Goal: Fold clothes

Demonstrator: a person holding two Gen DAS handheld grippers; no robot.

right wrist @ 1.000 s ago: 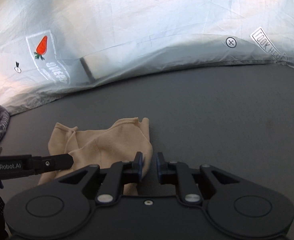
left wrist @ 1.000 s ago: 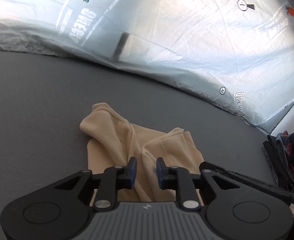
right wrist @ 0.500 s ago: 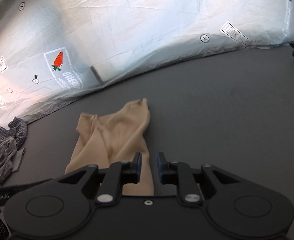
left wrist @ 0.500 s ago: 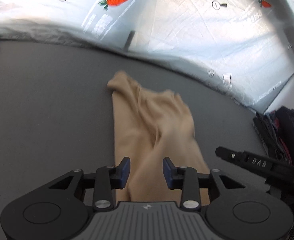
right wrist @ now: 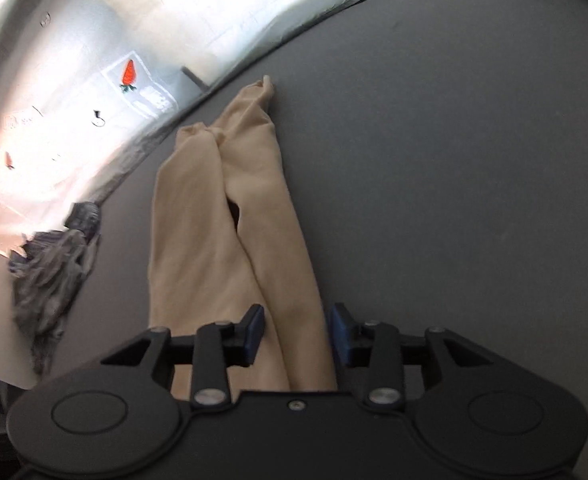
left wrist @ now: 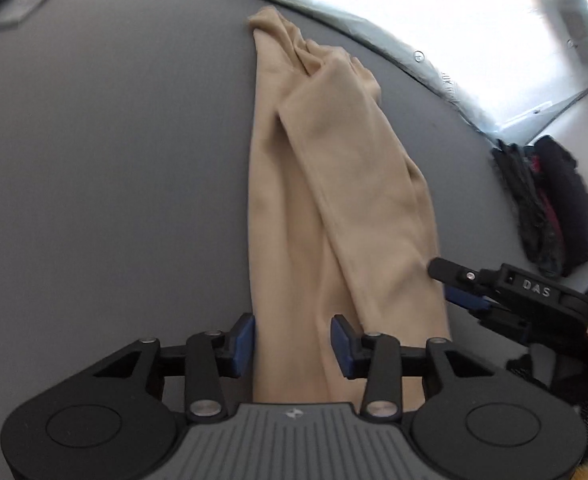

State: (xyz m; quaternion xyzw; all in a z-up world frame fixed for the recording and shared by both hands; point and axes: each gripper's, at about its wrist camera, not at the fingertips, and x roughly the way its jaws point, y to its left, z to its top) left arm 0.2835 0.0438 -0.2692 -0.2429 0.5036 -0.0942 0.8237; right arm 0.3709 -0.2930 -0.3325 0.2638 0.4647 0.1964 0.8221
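Your left gripper (left wrist: pixel 292 340) and right gripper (right wrist: pixel 297 332) are both opening over the near end of the beige garment (left wrist: pixel 333 200), pads gripping nothing.

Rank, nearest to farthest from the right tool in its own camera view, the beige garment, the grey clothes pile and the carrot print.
1. Beige garment, between the opening tool's fingers.
2. Grey clothes pile, off left.
3. Carrot print, far upper left, on the backdrop.

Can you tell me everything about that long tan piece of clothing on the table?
The tan garment is soft, thin, stretchy-looking cloth, pulled out long on the gray table. Two long parts lie side by side, overlapping, bunched at the far end. Its near end lies between the opening jaws of the left gripper and right gripper.
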